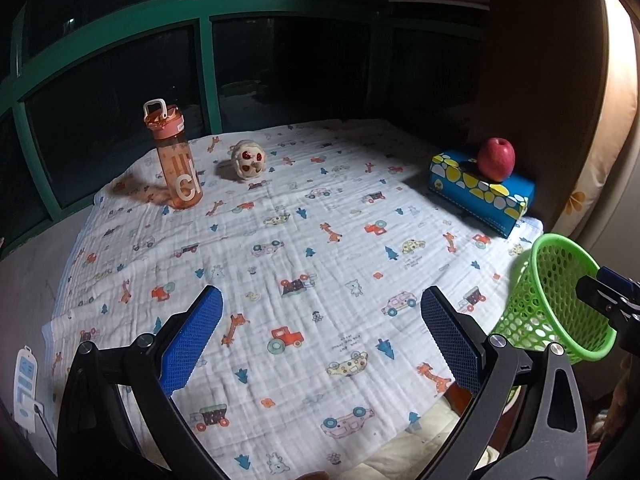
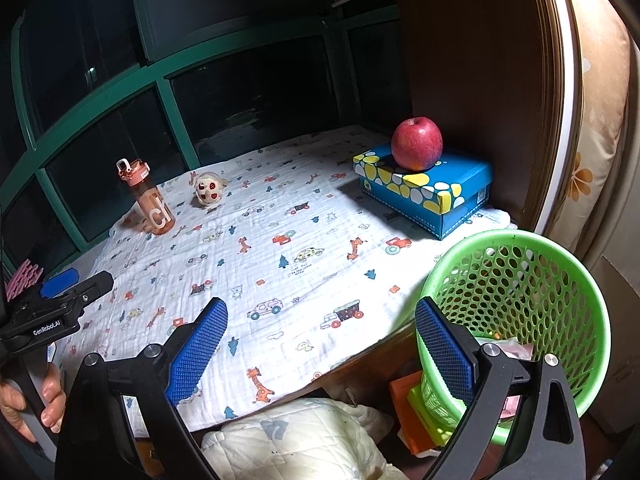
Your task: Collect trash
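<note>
A green mesh basket [image 2: 516, 316] stands off the table's right edge; it also shows in the left wrist view [image 1: 556, 300]. Some pale and pinkish scraps lie inside the basket [image 2: 516, 350]. My right gripper [image 2: 320, 332] is open and empty, its right finger in front of the basket's near wall. My left gripper [image 1: 320, 320] is open and empty above the patterned cloth [image 1: 300, 240]. The left gripper also shows in the right wrist view [image 2: 76, 284], held by a hand at the far left.
An orange water bottle [image 1: 176, 160] and a small skull-like toy [image 1: 250, 160] stand at the back left. A red apple [image 2: 417, 143] sits on a blue box [image 2: 424, 188] at the back right. Windows with green frames lie behind. A quilt [image 2: 300, 440] lies below the table edge.
</note>
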Demonstrator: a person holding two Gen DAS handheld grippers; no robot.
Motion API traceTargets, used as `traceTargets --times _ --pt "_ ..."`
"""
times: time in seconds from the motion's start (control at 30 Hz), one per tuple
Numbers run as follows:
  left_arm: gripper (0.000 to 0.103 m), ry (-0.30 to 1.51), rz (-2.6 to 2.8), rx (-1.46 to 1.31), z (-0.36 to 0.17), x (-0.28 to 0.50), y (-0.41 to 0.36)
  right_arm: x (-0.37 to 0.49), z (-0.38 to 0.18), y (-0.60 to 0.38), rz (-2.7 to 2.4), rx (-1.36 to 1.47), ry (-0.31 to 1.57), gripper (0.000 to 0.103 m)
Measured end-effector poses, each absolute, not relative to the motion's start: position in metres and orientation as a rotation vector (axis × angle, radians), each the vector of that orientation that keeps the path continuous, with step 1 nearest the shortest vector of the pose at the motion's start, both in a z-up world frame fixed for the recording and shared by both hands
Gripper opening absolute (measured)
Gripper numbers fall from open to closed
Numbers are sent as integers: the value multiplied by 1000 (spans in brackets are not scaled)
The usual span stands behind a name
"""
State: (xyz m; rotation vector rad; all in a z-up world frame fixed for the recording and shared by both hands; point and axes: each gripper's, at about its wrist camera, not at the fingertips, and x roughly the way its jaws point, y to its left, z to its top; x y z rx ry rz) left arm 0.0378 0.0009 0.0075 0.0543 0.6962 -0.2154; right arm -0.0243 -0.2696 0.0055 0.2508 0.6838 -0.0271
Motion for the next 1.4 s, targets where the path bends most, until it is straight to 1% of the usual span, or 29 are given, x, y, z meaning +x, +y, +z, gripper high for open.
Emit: traceTargets --times 1.4 --pt "98 723 -210 49 1 39 0 -24 2 -265 -28 247 697 92"
